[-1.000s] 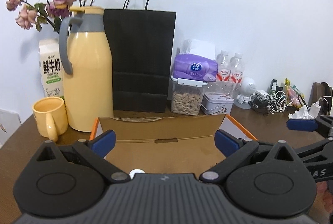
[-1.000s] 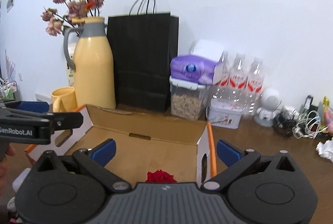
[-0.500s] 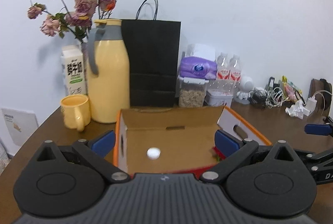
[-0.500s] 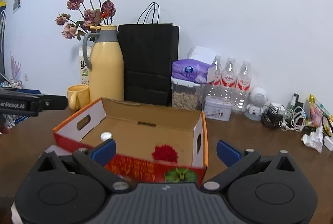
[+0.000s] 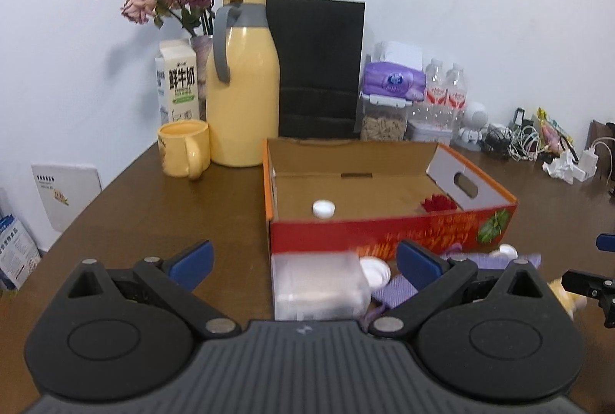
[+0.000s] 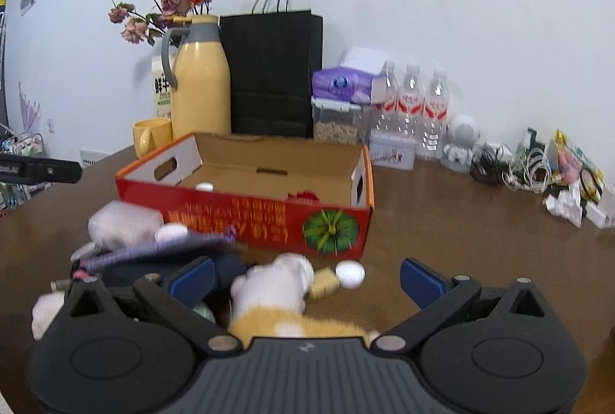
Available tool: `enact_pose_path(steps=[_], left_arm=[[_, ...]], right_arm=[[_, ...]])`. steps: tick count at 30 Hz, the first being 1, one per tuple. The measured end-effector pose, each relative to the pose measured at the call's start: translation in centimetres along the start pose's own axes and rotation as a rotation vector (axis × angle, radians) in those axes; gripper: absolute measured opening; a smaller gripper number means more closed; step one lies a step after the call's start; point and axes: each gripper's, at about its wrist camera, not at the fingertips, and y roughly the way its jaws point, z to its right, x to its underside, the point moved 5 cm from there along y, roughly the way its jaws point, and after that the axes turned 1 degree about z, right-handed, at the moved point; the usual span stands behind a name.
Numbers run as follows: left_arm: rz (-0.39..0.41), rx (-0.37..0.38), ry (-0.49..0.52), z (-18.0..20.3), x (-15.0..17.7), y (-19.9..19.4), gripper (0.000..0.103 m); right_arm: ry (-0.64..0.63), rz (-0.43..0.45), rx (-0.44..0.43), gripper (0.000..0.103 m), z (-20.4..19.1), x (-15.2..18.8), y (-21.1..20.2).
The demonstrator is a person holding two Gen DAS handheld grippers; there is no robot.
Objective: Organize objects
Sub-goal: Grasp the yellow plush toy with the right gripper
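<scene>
Both sets of jaws stand wide and hold nothing; left gripper (image 5: 303,262) has a blurred clear plastic box (image 5: 317,286) between its jaws, with a white cap (image 5: 374,271) and purple cloth (image 5: 398,293) toward the right jaw; ahead lies the red cardboard box (image 5: 388,235) on the worktop (image 5: 153,214), a white lid (image 5: 323,208) and red flower (image 5: 438,203) inside; right gripper (image 6: 305,279) has a plush toy (image 6: 275,293) between its jaws, the cardboard box just beyond.
</scene>
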Motion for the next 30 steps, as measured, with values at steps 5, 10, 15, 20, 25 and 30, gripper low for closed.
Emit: enact_pose_path(steps=[5,10,15,20,25,30], left_arm=[[-0.028,0.015,-0.003,-0.1,1.9,-0.7,0.103],[-0.066,0.025,-0.02,-0.1,3.5,-0.5,0.103],[-0.088,0.028,-0.039,-0.3,4.5,-0.4,0.103],[-0.088,0.031,-0.05,-0.7,4.8,-0.5,0.103],[-0.109,0.025,-0.068,-1.3,5.3,0.1,0.103],[-0.121,0.035,-0.066,-1.2,5.6,0.4,0.103]], right_arm=[[0.029,-0.034,0.002,0.103,0.5,2.1,-0.2],[0.054,-0.058,-0.006,0.103,0.7,3.5,-0.1],[0.068,-0.074,-0.035,0.103,0.2,4.0,0.8],[0.073,-0.093,-0.036,0.103,-0.1,4.0,2.4],[0.072,-0.125,-0.032,0.103,0.2,4.1,3.9],[0.079,-0.142,-0.028,0.103,0.3,4.5,4.8]])
